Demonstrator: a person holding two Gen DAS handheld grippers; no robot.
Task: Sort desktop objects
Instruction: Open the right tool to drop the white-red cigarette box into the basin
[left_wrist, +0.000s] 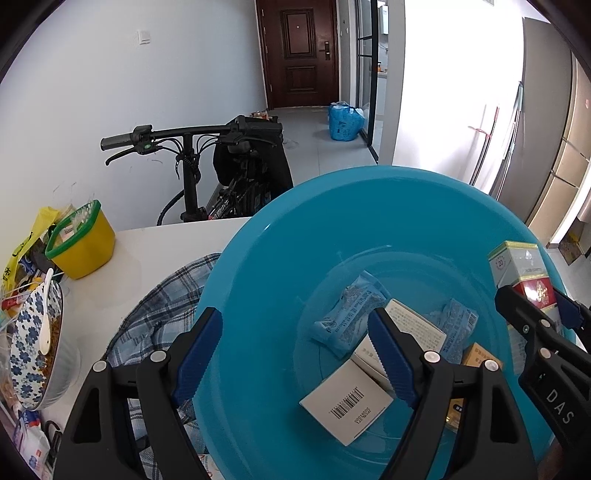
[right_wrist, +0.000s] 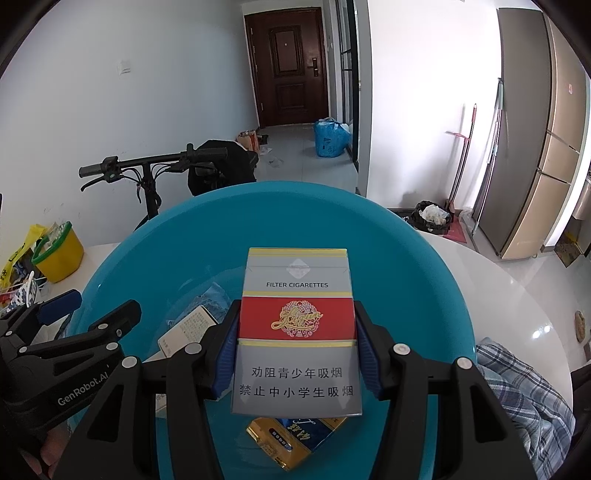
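A big blue basin (left_wrist: 369, 206) stands on the white table (left_wrist: 147, 251). Inside lie a white barcode box (left_wrist: 347, 402), two blue packets (left_wrist: 347, 317), another white box (left_wrist: 413, 321) and a gold-and-blue pack (right_wrist: 291, 435). My left gripper (left_wrist: 295, 354) is open above the basin's left side. One finger is over the rim, the other over the boxes, and nothing is gripped. My right gripper (right_wrist: 295, 310) is shut on a grey-and-red cigarette pack (right_wrist: 295, 325), held upright over the basin. The same pack (left_wrist: 517, 269) shows at the right of the left wrist view.
A plaid cloth (left_wrist: 162, 306) lies under the basin's near side. A yellow tub with a green rim (left_wrist: 83, 240) and a floral bowl with a white spoon (left_wrist: 33, 339) crowd the table's left. A bicycle (left_wrist: 192, 147) stands behind the table.
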